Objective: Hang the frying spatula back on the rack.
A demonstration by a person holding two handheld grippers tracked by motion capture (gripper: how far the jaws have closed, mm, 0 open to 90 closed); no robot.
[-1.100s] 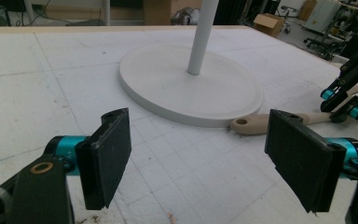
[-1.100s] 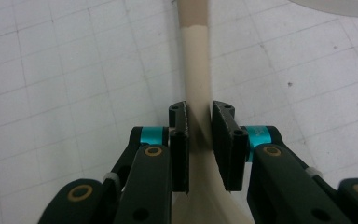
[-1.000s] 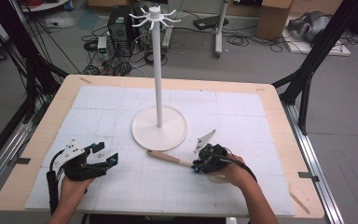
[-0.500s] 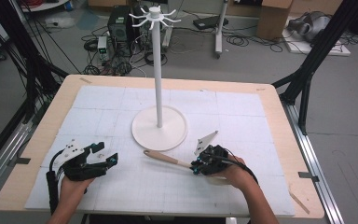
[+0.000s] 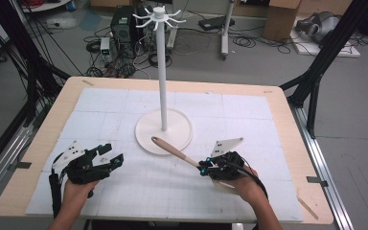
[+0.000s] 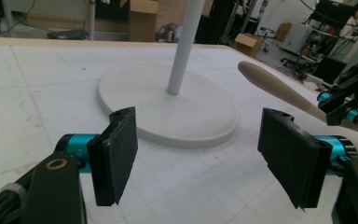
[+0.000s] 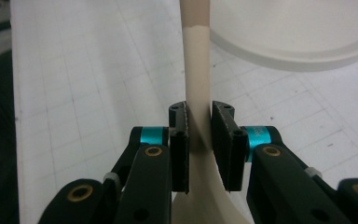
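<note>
Right gripper (image 5: 203, 168) jaws pinched on wooden spatula (image 5: 172, 150) handle, raised over white stand base (image 5: 146, 134), left gripper (image 5: 111, 154) jaws spread wide, just been closing, nothing between.

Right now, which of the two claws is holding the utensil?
The right claw, clamped on the beige utensil and its handle; the left claw stands open with nothing between its pads.

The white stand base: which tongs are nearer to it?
Right. The right tongs sit just beside the stand base, gripping the spatula; the left tongs are farther off.
</note>
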